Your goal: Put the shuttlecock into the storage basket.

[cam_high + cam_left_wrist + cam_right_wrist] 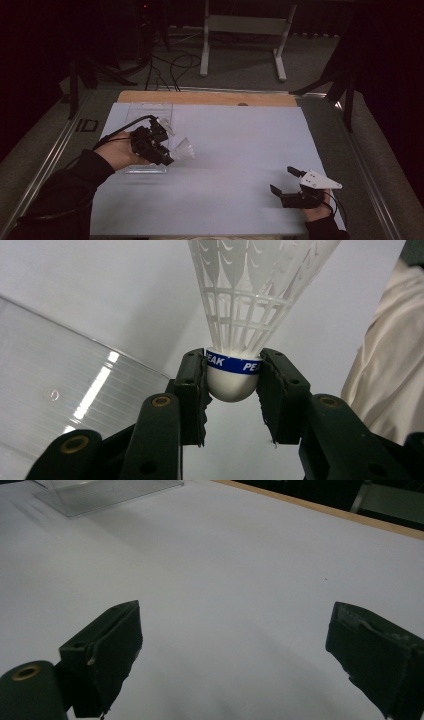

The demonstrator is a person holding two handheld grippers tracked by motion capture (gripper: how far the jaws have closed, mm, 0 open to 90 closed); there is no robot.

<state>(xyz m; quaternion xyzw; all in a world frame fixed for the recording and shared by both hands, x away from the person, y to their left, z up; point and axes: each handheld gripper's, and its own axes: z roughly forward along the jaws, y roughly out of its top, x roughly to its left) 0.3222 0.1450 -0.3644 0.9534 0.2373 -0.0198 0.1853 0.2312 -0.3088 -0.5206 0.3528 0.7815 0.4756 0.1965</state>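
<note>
The left tool squeezes the round white nose of the shuttlecock, held up by the clear box. It should keep squeezing softly. The right tool waits wide open, low over the counter.

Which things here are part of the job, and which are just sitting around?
Part of the job:
- shuttlecock, pinched by its round white nose
- left gripper, shut on it
- clear box, beside that gripper

Just there:
- right gripper, open, with nothing between its jaws
- white table sheet
- metal stand on the floor behind
- cables on the floor
</note>
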